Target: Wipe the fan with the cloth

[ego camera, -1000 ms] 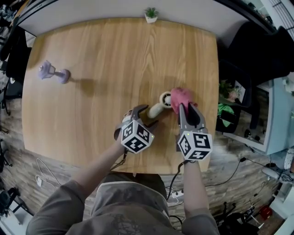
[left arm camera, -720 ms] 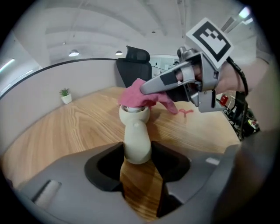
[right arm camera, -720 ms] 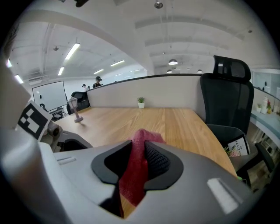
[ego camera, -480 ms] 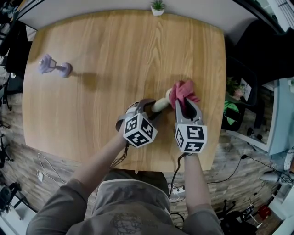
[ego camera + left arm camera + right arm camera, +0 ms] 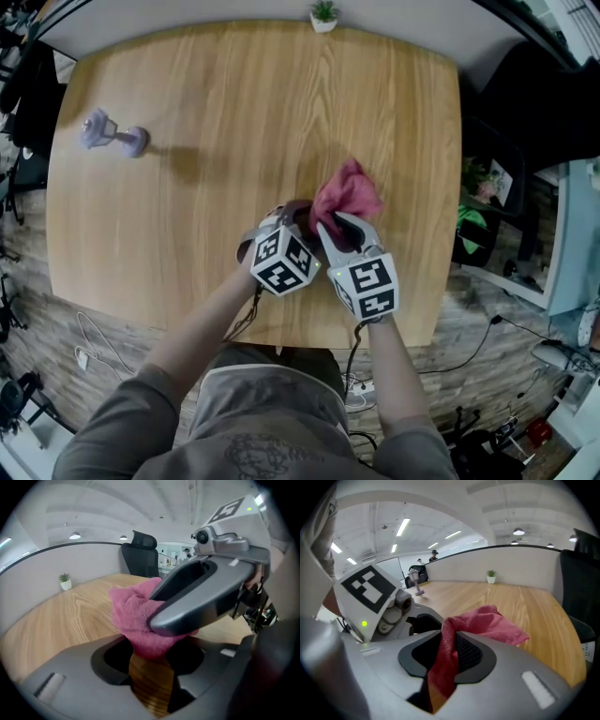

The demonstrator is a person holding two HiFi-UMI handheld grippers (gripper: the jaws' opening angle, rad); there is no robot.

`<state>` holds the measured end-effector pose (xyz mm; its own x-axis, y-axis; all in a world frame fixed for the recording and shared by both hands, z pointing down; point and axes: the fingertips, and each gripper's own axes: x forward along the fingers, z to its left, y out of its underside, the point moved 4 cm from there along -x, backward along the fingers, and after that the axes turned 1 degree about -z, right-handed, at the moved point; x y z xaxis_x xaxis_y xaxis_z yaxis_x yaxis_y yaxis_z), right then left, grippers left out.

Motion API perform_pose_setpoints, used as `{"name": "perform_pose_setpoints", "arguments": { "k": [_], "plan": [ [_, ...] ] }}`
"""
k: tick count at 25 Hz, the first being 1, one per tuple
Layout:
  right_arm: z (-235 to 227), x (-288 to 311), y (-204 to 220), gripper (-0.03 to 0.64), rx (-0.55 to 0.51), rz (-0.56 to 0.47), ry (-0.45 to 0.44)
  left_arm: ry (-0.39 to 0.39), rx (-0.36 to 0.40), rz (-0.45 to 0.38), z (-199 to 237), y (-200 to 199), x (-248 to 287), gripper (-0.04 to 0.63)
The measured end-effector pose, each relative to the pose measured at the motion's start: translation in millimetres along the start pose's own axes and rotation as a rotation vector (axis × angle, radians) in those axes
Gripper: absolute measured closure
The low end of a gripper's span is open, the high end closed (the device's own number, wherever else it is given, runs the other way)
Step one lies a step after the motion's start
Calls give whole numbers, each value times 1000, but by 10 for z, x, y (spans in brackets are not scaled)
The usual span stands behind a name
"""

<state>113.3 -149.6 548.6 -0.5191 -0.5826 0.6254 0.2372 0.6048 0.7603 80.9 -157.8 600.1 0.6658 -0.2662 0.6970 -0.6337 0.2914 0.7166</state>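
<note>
Right gripper (image 5: 449, 660) is clamped on the pink cloth (image 5: 347, 192). Left gripper (image 5: 287, 216) jaws have just been closing, and cloth hangs between their tips. Can't tell what they grip.

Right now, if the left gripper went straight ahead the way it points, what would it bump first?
Most likely the pink cloth: it bunches right between the tips of the left gripper, whose jaws have just been closing, and the right gripper holds it there. Anything under the cloth is hidden.

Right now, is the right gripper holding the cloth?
Yes, the right gripper has its jaws shut on the pink cloth.
</note>
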Motion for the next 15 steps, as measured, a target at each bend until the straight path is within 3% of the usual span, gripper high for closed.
{"name": "perform_pose_setpoints", "arguments": {
  "k": [3, 5, 8, 12, 15],
  "plan": [
    [-9, -5, 11, 518, 7, 39, -67, 0, 8, -2, 0, 5, 2, 399],
    [-99, -34, 1, 518, -16, 61, -60, -2, 7, -2, -7, 6, 0, 399],
    [-293, -110, -19, 518, -14, 55, 18, 1, 4, -1, -5, -5, 5, 399],
    [-493, -236, -37, 517, 150, -56, 107, -2, 7, -3, -8, -6, 5, 399],
    [-704, -322, -41, 517, 208, -112, 231, 0, 6, -3, -8, -7, 3, 399]
  ]
}}
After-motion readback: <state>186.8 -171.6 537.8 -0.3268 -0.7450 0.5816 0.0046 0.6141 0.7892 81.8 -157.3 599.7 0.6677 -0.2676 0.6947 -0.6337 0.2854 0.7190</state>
